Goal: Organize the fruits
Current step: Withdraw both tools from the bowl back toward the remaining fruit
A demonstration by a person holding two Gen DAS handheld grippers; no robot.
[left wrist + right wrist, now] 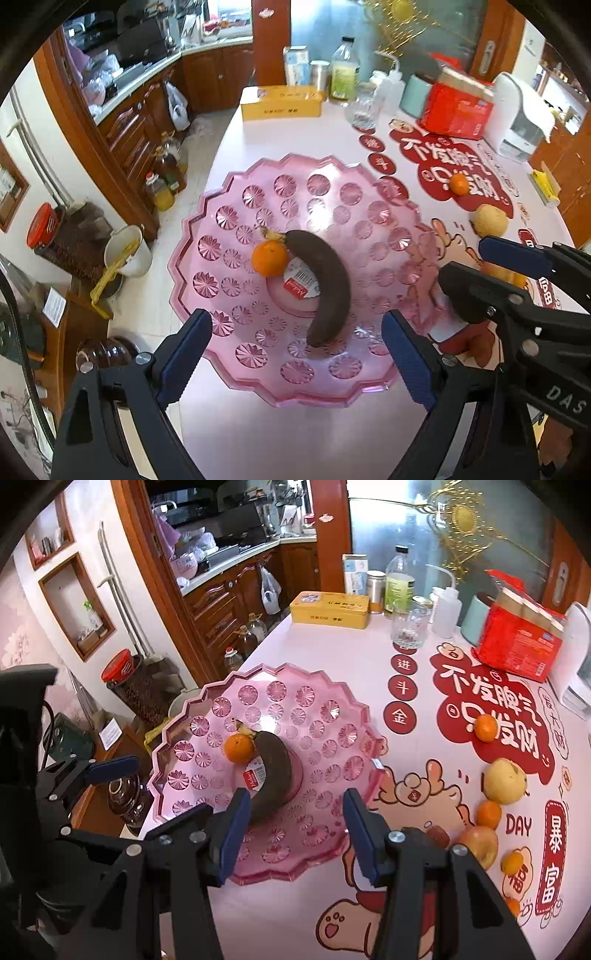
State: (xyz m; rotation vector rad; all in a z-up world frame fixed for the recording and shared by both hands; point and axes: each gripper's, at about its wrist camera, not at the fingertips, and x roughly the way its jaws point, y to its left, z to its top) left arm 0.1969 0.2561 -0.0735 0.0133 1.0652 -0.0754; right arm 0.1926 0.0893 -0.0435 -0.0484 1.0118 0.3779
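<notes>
A curved, dark-skinned banana (325, 284) and a round glossy orange (269, 257) touching it are seen on the scalloped pink faceted plastic tray (221, 206), just ahead of the left gripper (297, 360), spread and empty. The right gripper (291, 834), also spread, is held over the tray's near edge; loose fruits (504, 781) lie to its right.

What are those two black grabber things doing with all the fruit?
A person holds two grabbers and is sorting fruit onto the pink plate. A dark banana and one small orange already lie on it, touching. The left gripper and right gripper both hover open over the plate, holding nothing. More fruit waits on the table to the right: a yellow apple, a reddish apple and several small oranges.
</notes>
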